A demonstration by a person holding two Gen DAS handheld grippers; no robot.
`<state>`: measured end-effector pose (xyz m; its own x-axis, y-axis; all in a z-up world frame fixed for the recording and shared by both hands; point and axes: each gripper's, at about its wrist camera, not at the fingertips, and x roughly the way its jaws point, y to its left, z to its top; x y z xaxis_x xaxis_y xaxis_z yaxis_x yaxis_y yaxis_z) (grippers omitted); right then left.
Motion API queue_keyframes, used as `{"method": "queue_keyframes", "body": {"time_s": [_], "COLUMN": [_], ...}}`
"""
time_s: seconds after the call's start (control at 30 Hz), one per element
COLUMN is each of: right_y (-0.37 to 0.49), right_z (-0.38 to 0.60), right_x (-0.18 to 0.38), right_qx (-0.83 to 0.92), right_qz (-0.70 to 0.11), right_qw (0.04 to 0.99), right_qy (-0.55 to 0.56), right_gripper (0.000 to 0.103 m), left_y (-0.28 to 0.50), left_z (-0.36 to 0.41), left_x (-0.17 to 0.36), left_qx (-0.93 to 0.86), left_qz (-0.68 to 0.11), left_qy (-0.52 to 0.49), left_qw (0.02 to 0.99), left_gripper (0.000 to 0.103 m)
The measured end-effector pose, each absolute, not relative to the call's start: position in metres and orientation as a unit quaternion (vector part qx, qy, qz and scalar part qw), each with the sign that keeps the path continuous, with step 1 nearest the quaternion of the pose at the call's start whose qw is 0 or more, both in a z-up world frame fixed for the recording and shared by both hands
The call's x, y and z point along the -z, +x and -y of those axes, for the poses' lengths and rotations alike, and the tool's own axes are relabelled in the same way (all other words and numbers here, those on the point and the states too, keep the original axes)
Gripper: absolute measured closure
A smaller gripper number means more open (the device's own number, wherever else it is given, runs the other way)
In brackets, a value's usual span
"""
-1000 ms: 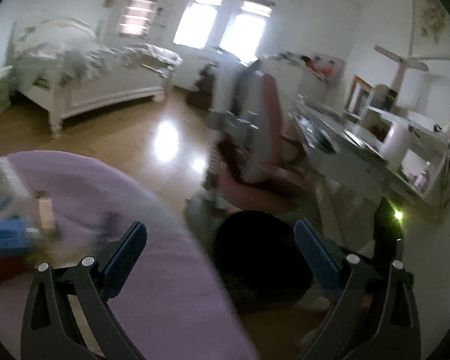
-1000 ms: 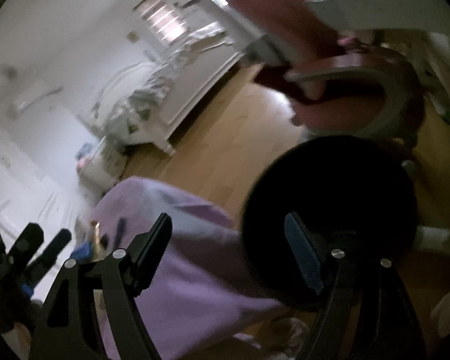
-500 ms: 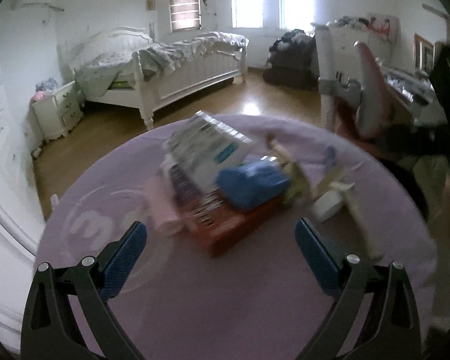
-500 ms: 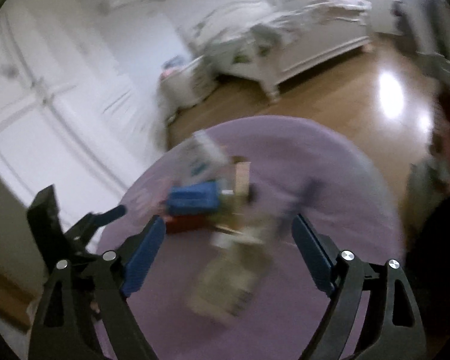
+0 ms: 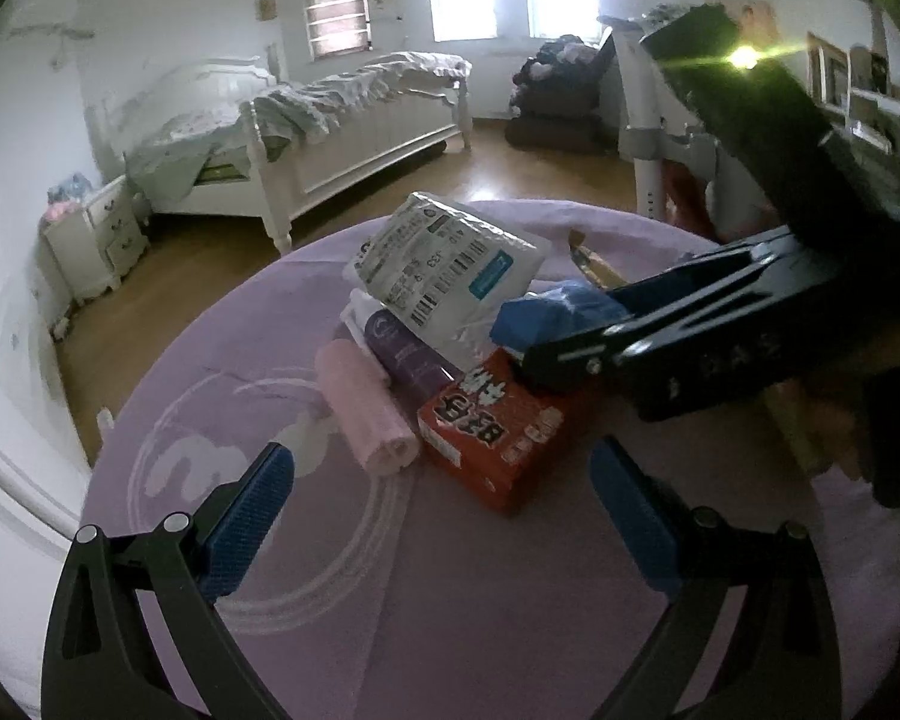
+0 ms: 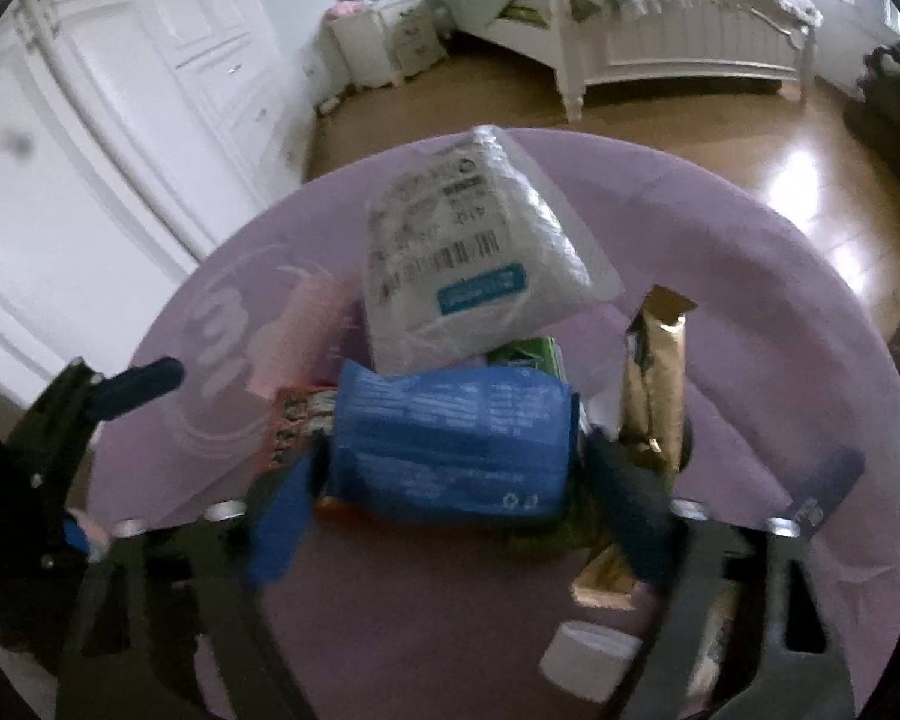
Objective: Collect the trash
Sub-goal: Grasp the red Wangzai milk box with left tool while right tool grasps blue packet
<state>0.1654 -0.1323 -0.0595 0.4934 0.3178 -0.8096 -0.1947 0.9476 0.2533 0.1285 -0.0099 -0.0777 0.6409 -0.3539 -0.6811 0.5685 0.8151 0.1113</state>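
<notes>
I see a lilac round rug (image 5: 450, 600) with a pale white swirl pattern. On it: a blue wrapper (image 6: 450, 444) with fine white print; a white packet (image 5: 450, 264) with black barcodes and a teal label; a red box (image 5: 498, 426) with black-and-white characters; a pale pink roll (image 5: 366, 414); a purple tube (image 5: 405, 348) with a white logo; a gold sachet (image 6: 654, 378); a green carton (image 6: 528, 357). Both grippers' frames are black, pads (image 5: 246, 522) blue. Floor (image 5: 150, 312) is honey-brown wood; bed (image 5: 360, 126) is white.

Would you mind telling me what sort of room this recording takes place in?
Most likely a bedroom: a white wooden bed with rumpled bedding, a small white nightstand beside it, and tall white wardrobe doors.
</notes>
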Motion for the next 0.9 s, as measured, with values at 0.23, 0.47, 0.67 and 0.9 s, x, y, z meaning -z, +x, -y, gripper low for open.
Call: {"method": "queue_keyframes", "body": {"time_s": [0.23,0.47,0.67,0.9], "right_y": [0.137,0.098,0.089,0.07], "right_z": [0.177,0.214,0.226,0.237], "right_x": [0.035,0.02,0.025,0.026], "right_qx": [-0.158,-0.155,-0.153,-0.158], "right_qz": [-0.426,-0.395,-0.396,-0.382], "right_qw": [0.879,0.884,0.882,0.882], "right_qy": [0.141,0.195,0.207,0.227], "right_gripper": [0.045,0.045,0.045,0.045], "left_y": [0.14,0.153,0.153,0.136], "left_z": [0.029,0.048,0.047,0.023], "left_x": [0.082,0.087,0.085,0.069], "left_qx": [0.267,0.287,0.307,0.296], "left_qz": [-0.324,-0.342,-0.359,-0.362], "left_qy": [0.218,0.227,0.177,0.085], "left_qw": [0.881,0.865,0.863,0.88], "left_gripper": [0.005,0.005,0.038,0.049]}}
